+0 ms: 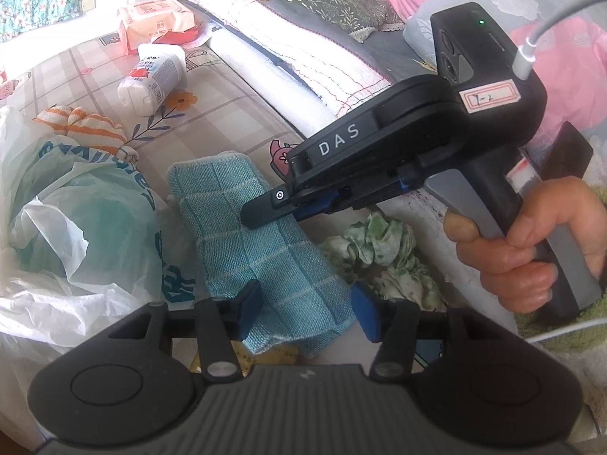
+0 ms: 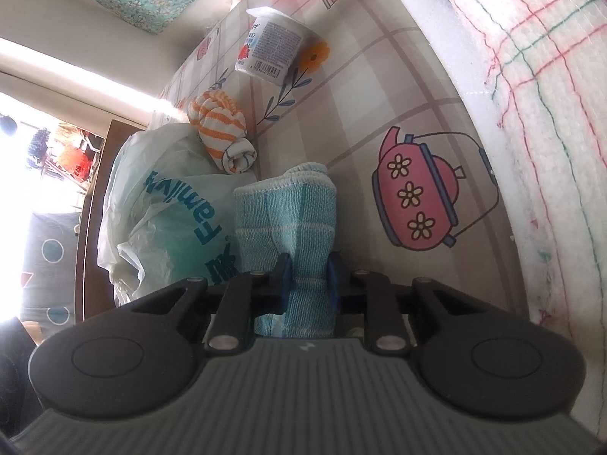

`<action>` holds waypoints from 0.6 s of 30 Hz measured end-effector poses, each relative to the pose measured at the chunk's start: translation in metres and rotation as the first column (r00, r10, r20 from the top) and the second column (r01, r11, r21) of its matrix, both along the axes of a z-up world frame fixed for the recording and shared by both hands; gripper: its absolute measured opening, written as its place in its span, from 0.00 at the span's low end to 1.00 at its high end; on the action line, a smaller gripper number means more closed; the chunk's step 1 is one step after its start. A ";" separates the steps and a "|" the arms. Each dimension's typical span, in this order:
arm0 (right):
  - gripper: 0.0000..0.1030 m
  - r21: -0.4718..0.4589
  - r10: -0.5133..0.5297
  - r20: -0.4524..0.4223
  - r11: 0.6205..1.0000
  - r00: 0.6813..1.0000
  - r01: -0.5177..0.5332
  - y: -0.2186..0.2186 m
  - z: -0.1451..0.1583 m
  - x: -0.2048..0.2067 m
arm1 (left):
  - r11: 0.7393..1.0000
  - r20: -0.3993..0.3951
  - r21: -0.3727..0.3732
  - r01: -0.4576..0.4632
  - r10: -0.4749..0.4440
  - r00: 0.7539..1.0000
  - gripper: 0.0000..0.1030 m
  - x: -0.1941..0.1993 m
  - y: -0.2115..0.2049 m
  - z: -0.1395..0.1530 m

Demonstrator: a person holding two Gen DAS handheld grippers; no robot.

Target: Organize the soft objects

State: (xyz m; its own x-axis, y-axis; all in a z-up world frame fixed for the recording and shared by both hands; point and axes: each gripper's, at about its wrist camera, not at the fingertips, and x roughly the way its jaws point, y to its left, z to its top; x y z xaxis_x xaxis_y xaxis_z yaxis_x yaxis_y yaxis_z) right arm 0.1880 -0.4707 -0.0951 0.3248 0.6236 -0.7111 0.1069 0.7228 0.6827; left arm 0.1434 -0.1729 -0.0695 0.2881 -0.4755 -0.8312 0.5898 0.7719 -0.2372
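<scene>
A folded teal checked cloth (image 1: 246, 220) lies on the patterned table cover. My right gripper (image 1: 265, 210) comes in from the right and is shut on its middle. In the right wrist view the cloth (image 2: 299, 204) is pinched between the blue pads of that gripper (image 2: 308, 282). My left gripper (image 1: 307, 307) is open, its pads astride the cloth's near end without squeezing it. An orange-striped rolled cloth (image 1: 87, 129) (image 2: 220, 132) lies further back. A green-and-white crumpled cloth (image 1: 383, 254) lies right of the teal one.
A white-and-green plastic bag (image 1: 76, 220) (image 2: 167, 212) sits left of the cloth. A white tissue roll pack (image 1: 151, 76) (image 2: 269, 49) and pink packets (image 1: 151, 22) lie at the back. A rolled white quilt (image 1: 288, 60) (image 2: 531, 113) borders the right side.
</scene>
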 end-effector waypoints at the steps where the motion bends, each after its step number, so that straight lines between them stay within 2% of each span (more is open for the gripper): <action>1: 0.15 0.039 -0.020 -0.003 0.999 1.000 0.020 -0.004 -0.002 -0.002 | 1.000 -0.003 -0.004 -0.008 0.008 1.000 0.58 0.001 0.000 0.000; 5: 0.14 0.167 -0.087 -0.007 0.982 0.996 0.086 -0.016 -0.002 -0.011 | 0.999 -0.007 -0.015 -0.047 0.046 0.999 0.63 0.008 0.002 0.001; 9: 0.13 0.221 -0.112 0.022 0.970 0.993 0.105 -0.018 0.009 -0.021 | 0.997 0.007 -0.016 -0.071 0.071 0.997 0.63 0.011 0.002 0.003; 18: 0.13 0.247 -0.135 0.107 0.963 0.985 0.105 -0.011 0.042 -0.043 | 0.995 0.094 -0.003 -0.095 0.095 0.991 0.32 0.003 0.007 0.019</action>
